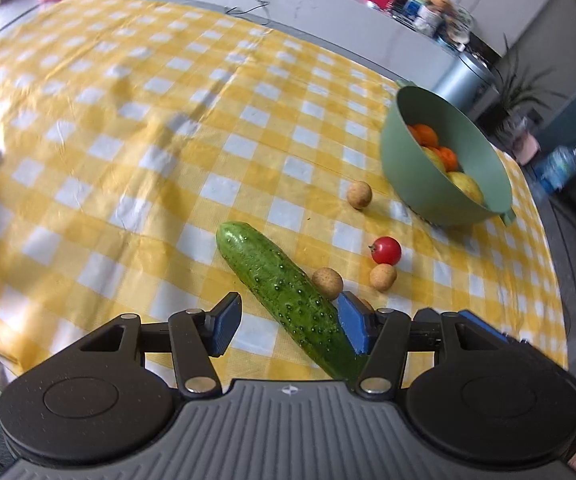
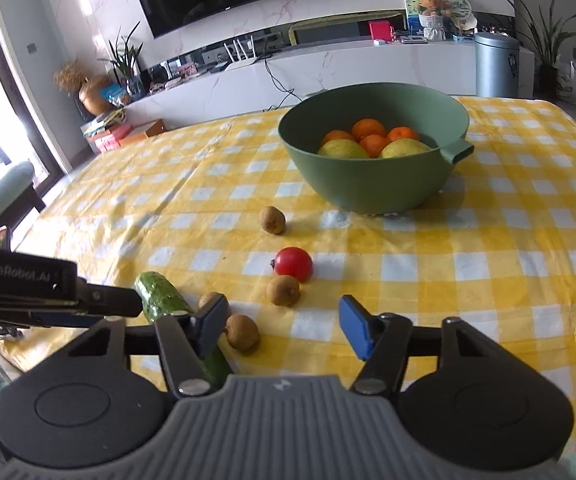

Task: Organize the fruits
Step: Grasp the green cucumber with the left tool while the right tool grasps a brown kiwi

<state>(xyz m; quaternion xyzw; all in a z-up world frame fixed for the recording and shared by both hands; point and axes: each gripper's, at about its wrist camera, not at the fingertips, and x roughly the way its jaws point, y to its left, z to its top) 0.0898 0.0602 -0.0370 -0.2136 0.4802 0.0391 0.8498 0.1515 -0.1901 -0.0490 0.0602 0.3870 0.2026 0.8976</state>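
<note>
1. Yellow and white checked cloth (image 2: 468, 264) covers the counter, and all the fruits lie on it or in the bowl.
2. The left claw (image 1: 290, 330) stands open above the cucumber (image 1: 275, 284). Its right pad (image 1: 352, 328) is at the cucumber's side; whether it touches the skin cannot be told. Its left pad (image 1: 223, 330) is clearly apart from the cucumber.
3. The cucumber runs from between the left claw's pads away and to the left of that claw.
4. One small brown fruit (image 1: 327, 282) lies just beside the cucumber, right in front of the left claw's right pad.
5. A red tomato (image 1: 386, 250) and a second brown fruit (image 1: 383, 277) are ahead and to the right of the left claw, touching or nearly touching each other.
6. A third brown fruit (image 1: 359, 195) lies further ahead, near the green bowl (image 1: 412, 168).
7. The bowl holds oranges (image 2: 368, 130) and yellow-green fruits (image 2: 344, 149); it is far ahead of the right claw.
8. The right claw (image 2: 283, 330) is open and holds nothing. A brown fruit (image 2: 241, 332) lies just inside its left pad (image 2: 211, 322).
</note>
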